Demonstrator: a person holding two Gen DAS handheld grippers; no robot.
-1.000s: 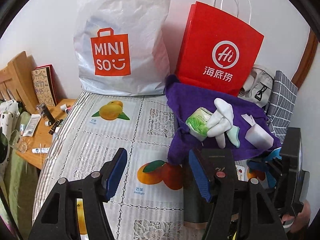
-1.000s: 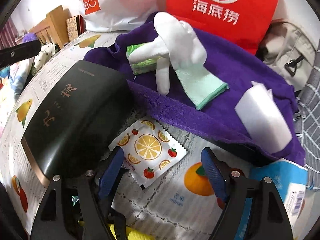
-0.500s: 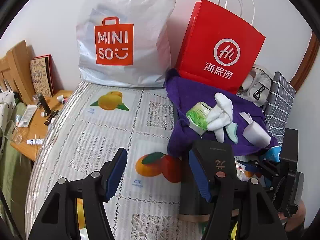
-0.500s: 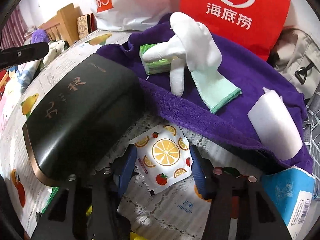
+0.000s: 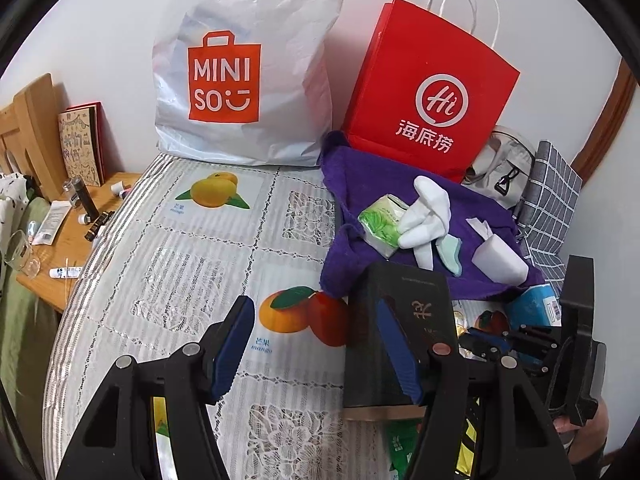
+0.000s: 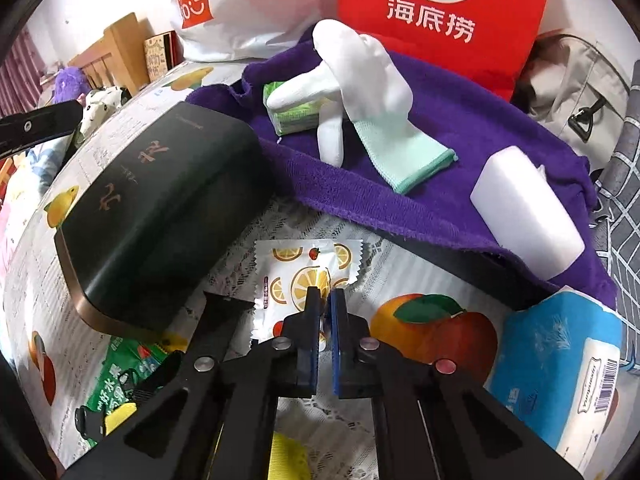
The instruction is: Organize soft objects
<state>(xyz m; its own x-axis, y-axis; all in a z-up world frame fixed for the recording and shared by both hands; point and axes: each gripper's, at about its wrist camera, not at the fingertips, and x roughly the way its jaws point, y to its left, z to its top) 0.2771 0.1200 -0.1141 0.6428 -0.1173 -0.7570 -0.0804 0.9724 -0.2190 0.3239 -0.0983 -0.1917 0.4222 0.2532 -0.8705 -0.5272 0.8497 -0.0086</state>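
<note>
My right gripper [image 6: 325, 295] is shut on a white fruit-print wipe packet [image 6: 296, 270] lying on the tablecloth in front of a purple towel [image 6: 400, 200]. On the towel lie a white glove [image 6: 360, 72], a green tissue pack [image 6: 296, 110] and a white tissue pack [image 6: 524, 216]. A blue tissue pack [image 6: 556, 372] lies at the right. My left gripper [image 5: 316, 340] is open and empty above the tablecloth, left of the towel [image 5: 360, 240]; the glove [image 5: 428, 216] and green pack [image 5: 380, 220] show there too.
A black box [image 6: 160, 208] lies left of the packet, also in the left wrist view [image 5: 396, 336]. A white Miniso bag [image 5: 240, 68] and a red paper bag [image 5: 428, 92] stand at the wall. A grey pouch [image 6: 576, 80] sits far right. A wooden side table [image 5: 68, 240] holds small items.
My right gripper has closed from wide open onto the fruit-print packet. My left gripper has drawn back and risen a little, still open.
</note>
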